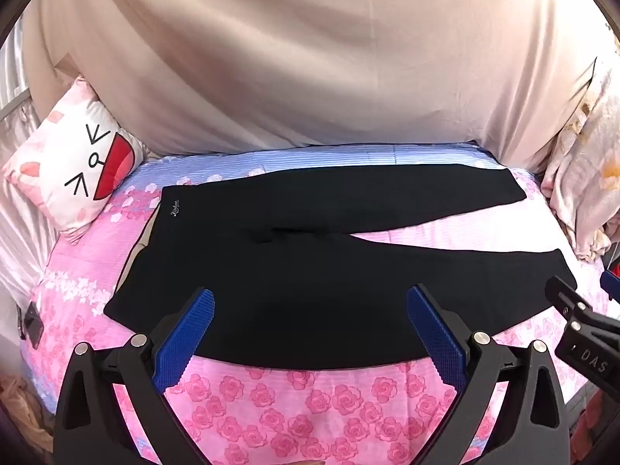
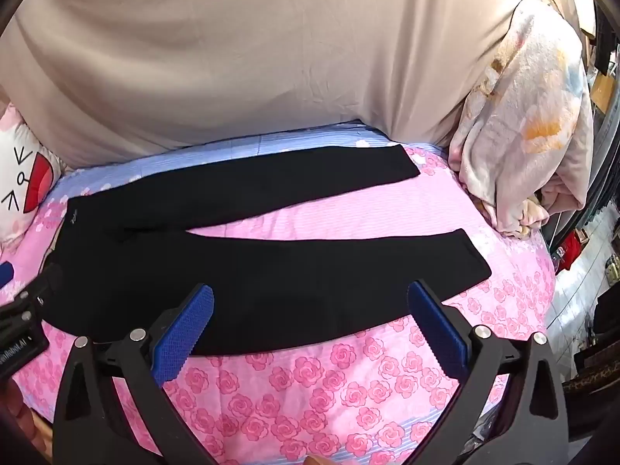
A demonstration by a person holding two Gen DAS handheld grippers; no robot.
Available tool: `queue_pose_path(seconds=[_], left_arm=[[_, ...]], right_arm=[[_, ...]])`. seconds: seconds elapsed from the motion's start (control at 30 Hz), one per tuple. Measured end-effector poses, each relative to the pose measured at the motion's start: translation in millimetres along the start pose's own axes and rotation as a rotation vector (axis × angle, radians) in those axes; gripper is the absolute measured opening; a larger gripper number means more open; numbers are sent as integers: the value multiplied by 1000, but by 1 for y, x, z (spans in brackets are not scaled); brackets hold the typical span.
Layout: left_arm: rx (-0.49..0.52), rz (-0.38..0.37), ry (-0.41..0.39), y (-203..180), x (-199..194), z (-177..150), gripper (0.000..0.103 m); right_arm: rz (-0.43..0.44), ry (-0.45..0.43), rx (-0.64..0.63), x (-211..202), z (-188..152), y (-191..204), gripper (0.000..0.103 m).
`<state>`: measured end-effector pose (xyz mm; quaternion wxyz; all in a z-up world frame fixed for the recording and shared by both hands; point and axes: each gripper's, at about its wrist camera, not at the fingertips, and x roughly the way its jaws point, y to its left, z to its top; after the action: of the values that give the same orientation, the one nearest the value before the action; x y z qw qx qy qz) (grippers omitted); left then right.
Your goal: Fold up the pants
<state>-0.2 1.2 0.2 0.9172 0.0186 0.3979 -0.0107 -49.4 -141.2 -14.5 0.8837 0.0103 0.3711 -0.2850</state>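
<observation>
Black pants [image 1: 294, 279] lie flat on a pink rose-print bed sheet [image 1: 294, 418], waist at the left, both legs spread apart toward the right. They also show in the right wrist view [image 2: 271, 283]. My left gripper [image 1: 310, 310] is open, above the near edge of the pants near the waist and thigh. My right gripper [image 2: 310, 310] is open, above the near leg's near edge. The right gripper's body shows at the right edge of the left wrist view [image 1: 581, 321]. Neither gripper holds anything.
A white cartoon-face pillow [image 1: 73, 166] lies at the back left. A beige curtain [image 1: 310, 58] hangs behind the bed. A bundled floral blanket [image 2: 519, 135] sits at the back right. A dark phone [image 1: 33, 325] lies at the bed's left edge.
</observation>
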Motion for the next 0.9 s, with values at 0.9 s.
queue_pose_path(seconds=[0.9], left_arm=[[23, 13, -19, -3, -10, 2, 98]], right_arm=[[14, -19, 7, -13, 14, 3, 98]])
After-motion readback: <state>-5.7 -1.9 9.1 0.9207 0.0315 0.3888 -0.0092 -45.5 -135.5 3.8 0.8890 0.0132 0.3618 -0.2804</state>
